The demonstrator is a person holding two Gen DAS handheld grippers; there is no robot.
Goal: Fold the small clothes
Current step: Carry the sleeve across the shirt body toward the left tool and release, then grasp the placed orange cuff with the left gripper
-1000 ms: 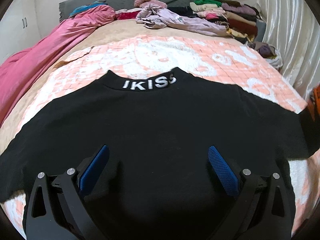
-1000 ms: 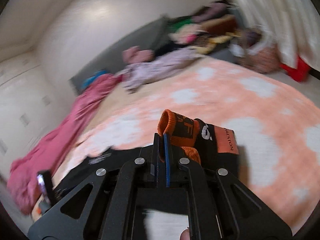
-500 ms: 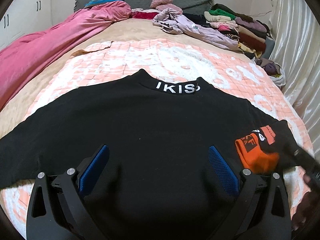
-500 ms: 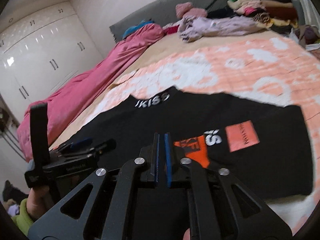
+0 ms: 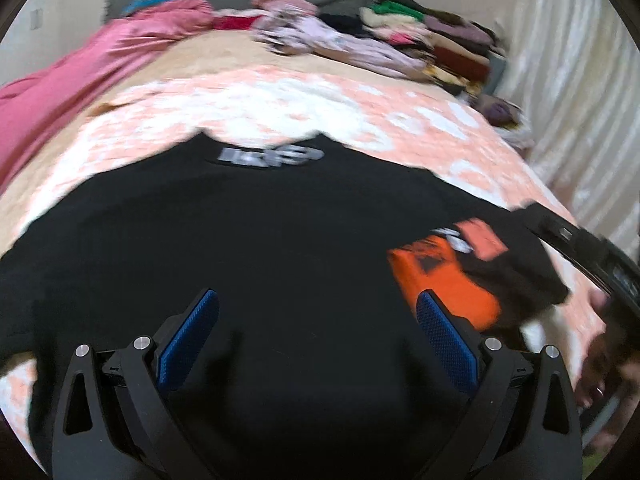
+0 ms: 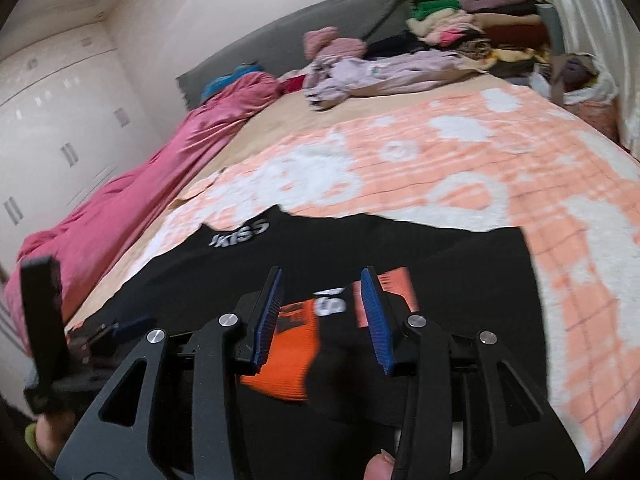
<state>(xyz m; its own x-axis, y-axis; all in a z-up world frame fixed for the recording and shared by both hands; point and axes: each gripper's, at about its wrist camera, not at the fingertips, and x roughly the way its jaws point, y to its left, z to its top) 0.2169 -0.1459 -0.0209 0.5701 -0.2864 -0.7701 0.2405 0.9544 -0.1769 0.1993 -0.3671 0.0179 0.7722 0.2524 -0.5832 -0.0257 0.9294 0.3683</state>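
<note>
A black shirt with a white "KISS" collar label lies flat on the orange-and-white blanket. Its right sleeve, with an orange cuff and a coral patch, is folded inward onto the body. My left gripper is open and empty just above the shirt's lower middle. My right gripper is open and empty, hovering over the orange cuff and the shirt. The left gripper's body shows at the left edge of the right wrist view.
A pink duvet runs along the bed's left side. Loose lilac clothes and a stack of folded clothes lie at the head by the grey headboard. A curtain hangs on the right.
My right gripper laid the orange-cuffed sleeve across the shirt body, then opened and let it go. My left gripper stayed open, shifting slightly over the shirt.
</note>
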